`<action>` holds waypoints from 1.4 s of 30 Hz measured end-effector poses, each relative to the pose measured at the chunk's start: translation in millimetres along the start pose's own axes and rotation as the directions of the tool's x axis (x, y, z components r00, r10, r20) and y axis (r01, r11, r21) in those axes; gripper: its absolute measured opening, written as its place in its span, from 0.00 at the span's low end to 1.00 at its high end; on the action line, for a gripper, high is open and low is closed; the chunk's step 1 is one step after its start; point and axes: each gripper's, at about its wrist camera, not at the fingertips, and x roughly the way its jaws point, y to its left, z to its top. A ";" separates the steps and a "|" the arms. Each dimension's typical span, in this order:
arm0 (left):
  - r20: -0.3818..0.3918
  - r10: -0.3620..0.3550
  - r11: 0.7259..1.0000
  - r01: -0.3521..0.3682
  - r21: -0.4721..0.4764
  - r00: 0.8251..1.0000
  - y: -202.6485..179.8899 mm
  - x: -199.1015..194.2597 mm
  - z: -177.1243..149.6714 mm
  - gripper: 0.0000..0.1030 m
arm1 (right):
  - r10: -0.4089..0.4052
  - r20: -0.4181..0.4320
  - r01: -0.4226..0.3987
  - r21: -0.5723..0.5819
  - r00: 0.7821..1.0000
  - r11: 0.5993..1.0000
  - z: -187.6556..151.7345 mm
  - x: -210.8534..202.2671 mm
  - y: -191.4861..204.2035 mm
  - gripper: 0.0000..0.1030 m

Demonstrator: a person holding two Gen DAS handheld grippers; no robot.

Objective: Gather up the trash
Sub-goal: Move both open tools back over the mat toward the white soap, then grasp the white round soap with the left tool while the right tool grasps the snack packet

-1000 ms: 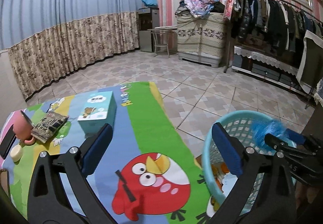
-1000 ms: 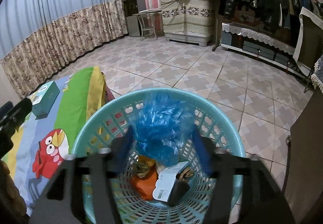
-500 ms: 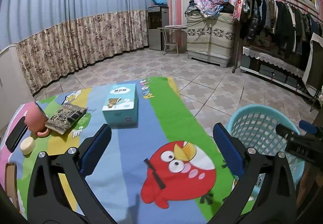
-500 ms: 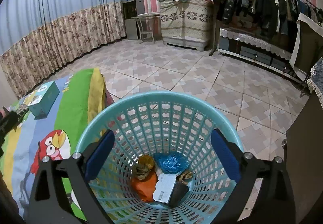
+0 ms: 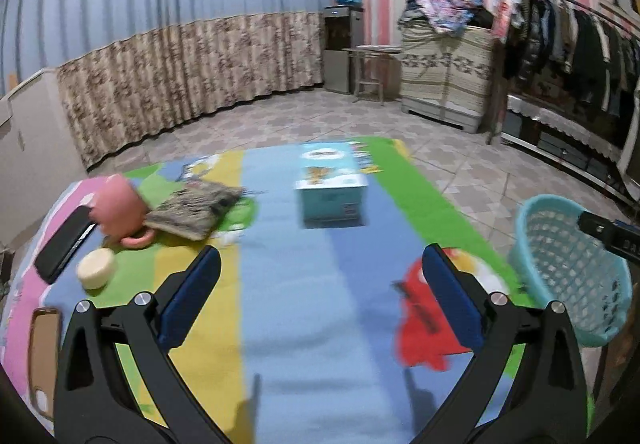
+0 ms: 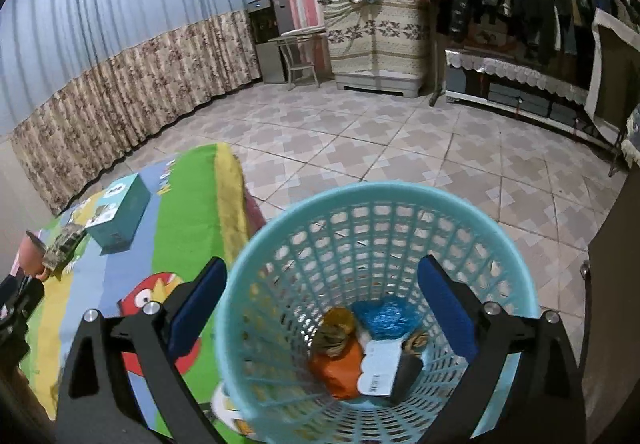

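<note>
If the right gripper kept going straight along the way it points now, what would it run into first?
Most likely the trash at the bottom of the teal basket: the open right gripper points down into its mouth, towards the blue crumpled wrapper and white box. Depth is unclear.

blurred box (image 5: 330,183) print, apparently nothing legible

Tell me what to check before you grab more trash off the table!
1. Right gripper empty: ok, jaws wide, nothing between them.
2. Blue bag in the basket: ok, lying at the bottom.
3. Left gripper open and empty: ok.
4. Basket upright beside the table: ok.
5. What on the table is trash: cannot tell; a mug, phone and box are there.
</note>
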 end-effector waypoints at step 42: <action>-0.312 0.184 0.931 -0.267 -0.247 0.932 250.1 106.9 -23.1 0.71 | 0.232 -0.101 -0.254 -0.390 0.967 0.885 -13.4 12.6 293.0 0.91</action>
